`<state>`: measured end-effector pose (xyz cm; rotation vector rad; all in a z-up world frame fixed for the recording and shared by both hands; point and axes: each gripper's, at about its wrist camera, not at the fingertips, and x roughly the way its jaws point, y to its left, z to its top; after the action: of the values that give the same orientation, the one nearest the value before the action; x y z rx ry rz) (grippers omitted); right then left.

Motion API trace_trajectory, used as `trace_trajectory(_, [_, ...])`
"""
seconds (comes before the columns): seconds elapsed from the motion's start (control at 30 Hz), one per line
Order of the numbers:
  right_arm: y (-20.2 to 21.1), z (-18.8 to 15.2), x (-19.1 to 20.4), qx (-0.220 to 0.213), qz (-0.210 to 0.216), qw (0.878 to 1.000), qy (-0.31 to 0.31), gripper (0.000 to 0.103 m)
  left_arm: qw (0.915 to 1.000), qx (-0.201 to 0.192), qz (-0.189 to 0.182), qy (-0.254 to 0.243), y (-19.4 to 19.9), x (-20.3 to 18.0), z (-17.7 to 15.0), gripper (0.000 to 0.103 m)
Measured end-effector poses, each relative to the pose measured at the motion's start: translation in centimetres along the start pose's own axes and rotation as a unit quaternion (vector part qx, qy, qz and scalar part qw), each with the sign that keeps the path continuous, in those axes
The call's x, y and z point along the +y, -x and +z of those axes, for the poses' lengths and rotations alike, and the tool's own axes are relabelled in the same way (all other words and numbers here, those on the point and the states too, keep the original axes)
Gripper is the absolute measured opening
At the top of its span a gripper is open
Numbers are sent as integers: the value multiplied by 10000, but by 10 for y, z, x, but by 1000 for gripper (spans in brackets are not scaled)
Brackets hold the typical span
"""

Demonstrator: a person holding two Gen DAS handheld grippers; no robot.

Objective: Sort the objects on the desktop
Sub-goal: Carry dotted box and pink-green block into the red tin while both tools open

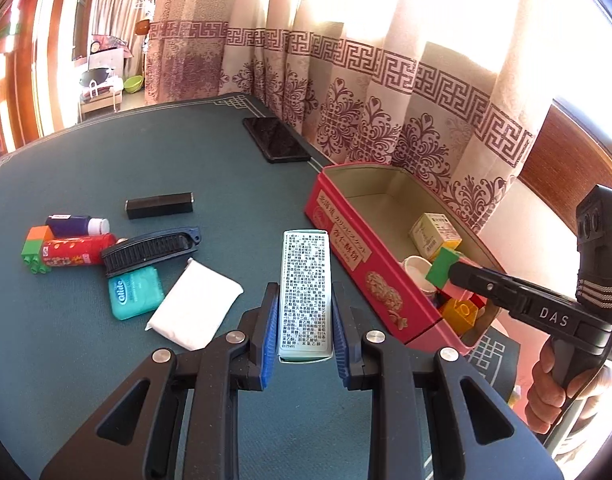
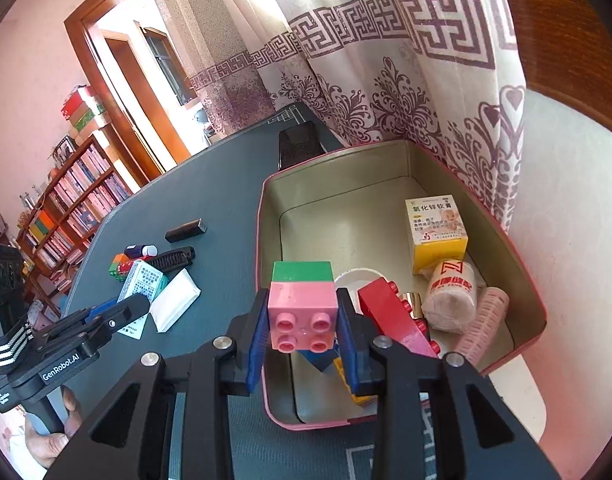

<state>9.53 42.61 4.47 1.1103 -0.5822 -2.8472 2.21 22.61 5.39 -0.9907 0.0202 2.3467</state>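
Over red tin [image 2: 518, 272] at 3 o'clock on table [image 1: 106, 168]: right tool [image 2: 302, 320] clamped on pink-green block [image 2: 302, 300], left tool [image 1: 304, 312] clamped on printed carton [image 1: 305, 292]. Mid-transfer; next, likely lower and release inside tin.

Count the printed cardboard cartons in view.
2. One pale green carton is clamped in the left gripper; one yellow-and-white carton stands inside the red tin. More may be hidden under the tin's clutter.
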Motion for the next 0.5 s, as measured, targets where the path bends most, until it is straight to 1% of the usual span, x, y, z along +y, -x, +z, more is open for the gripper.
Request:
trace_trajectory(0.13, [-2,0,-7,49,58,9999,-104,35,9998,11,-149,-157,-3,-20,11,26])
trace_trajectory(0.37, [-7,-3,-7,97,70,9999,-55,35,9980,57,-439,-456,-16,-55,29,26])
trace_trajectory(0.5, [-4,-2,-9,20,34,10000,-45,36,9958,231,-778,-416,-31,-68,39,26])
